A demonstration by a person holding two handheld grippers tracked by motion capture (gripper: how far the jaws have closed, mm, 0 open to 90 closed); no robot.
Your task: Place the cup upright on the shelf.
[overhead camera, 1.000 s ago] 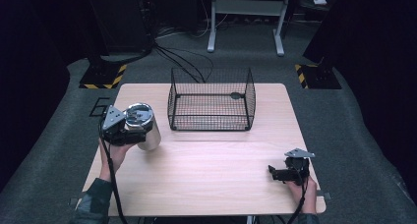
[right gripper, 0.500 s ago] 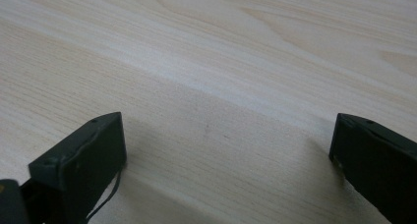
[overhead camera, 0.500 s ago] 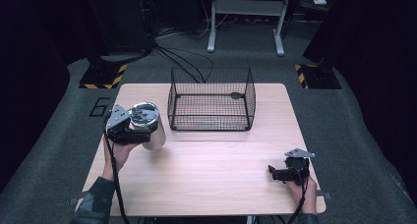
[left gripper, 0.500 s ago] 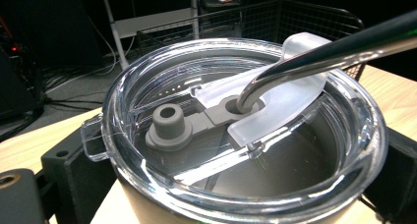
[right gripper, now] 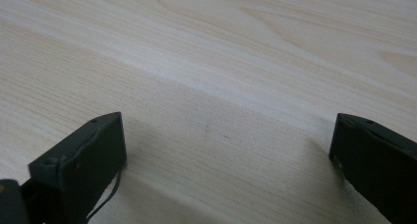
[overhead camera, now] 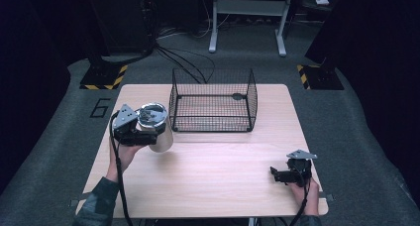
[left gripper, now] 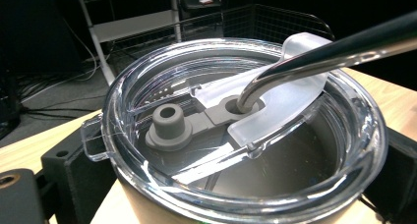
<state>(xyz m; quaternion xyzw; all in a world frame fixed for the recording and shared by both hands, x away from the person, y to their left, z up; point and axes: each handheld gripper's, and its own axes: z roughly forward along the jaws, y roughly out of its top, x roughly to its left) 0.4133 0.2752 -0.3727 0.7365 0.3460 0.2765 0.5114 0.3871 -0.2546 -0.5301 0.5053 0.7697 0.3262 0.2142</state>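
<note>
Where black jaws clamp, steel tumbler [overhead camera: 157, 132] gleams.

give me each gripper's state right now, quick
Left gripper: shut on the steel tumbler, jaws on either side below its clear lid.
Right gripper: open, holding nothing, low over the table.

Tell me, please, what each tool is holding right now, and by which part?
The left tool grips the steel tumbler by its body just below the clear lid. The right tool is open and holds nothing.
</note>
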